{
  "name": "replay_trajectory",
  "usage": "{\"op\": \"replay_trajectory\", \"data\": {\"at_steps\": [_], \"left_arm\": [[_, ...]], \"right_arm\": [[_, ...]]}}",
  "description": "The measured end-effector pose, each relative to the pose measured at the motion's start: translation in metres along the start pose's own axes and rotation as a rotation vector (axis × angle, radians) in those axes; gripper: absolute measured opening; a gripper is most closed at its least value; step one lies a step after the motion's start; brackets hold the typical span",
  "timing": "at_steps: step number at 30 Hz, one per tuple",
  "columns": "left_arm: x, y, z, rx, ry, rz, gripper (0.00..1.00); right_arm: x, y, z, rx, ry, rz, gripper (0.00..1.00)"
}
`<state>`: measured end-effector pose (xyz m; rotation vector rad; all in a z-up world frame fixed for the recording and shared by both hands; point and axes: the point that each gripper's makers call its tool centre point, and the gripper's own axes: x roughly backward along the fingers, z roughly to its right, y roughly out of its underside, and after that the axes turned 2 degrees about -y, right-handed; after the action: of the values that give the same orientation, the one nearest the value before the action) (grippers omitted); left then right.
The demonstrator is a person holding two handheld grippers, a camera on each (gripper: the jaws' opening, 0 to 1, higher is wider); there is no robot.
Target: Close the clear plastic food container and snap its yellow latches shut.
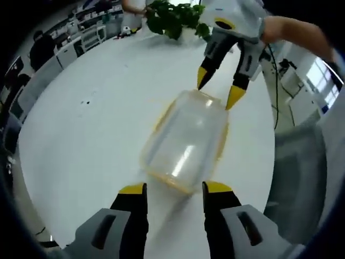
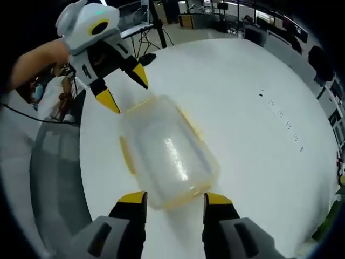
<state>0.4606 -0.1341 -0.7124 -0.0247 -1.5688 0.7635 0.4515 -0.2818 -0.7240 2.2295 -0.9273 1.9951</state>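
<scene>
A clear plastic food container with yellow trim lies on the white round table, its lid down on it. My left gripper stands open just short of the container's near end, yellow-tipped jaws apart. At the far end my right gripper is open, its tips at the container's edge. In the right gripper view the same container lies before my right gripper, whose jaws are apart with the near end just ahead of them. The left gripper hovers open at the far end. I cannot tell how the yellow latches stand.
A green leafy plant stands at the table's far side. A person's arm holds the right gripper. Desks and people line the room's edge. A grey chair back sits beside the table.
</scene>
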Motion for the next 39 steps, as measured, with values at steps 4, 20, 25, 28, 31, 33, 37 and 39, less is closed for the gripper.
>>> {"op": "replay_trajectory", "data": {"at_steps": [4,20,25,28,31,33,37,39], "left_arm": [[0.002,-0.002,0.0,-0.031,0.009,0.009,0.38],[0.004,-0.013,0.001,-0.183,0.048,0.044,0.37],[-0.001,-0.021,0.005,-0.206,0.065,0.055,0.36],[-0.005,-0.026,0.008,-0.216,0.075,0.061,0.36],[-0.009,-0.032,0.012,-0.219,0.087,0.072,0.36],[-0.012,-0.035,0.015,-0.229,0.088,0.07,0.36],[-0.016,-0.041,0.021,-0.23,0.102,0.085,0.36],[-0.019,-0.044,0.023,-0.24,0.103,0.086,0.36]], "right_arm": [[0.001,-0.001,0.0,0.045,0.001,-0.017,0.37],[0.002,-0.011,-0.001,0.138,-0.028,-0.047,0.34],[-0.002,-0.018,-0.004,0.144,-0.044,-0.037,0.33],[-0.003,-0.022,-0.007,0.155,-0.053,-0.031,0.32],[-0.005,-0.031,-0.009,0.15,-0.067,-0.007,0.31],[-0.007,-0.038,-0.01,0.149,-0.074,0.013,0.31],[-0.01,-0.048,-0.013,0.174,-0.08,0.029,0.32],[-0.013,-0.051,-0.015,0.188,-0.088,0.031,0.31]]}}
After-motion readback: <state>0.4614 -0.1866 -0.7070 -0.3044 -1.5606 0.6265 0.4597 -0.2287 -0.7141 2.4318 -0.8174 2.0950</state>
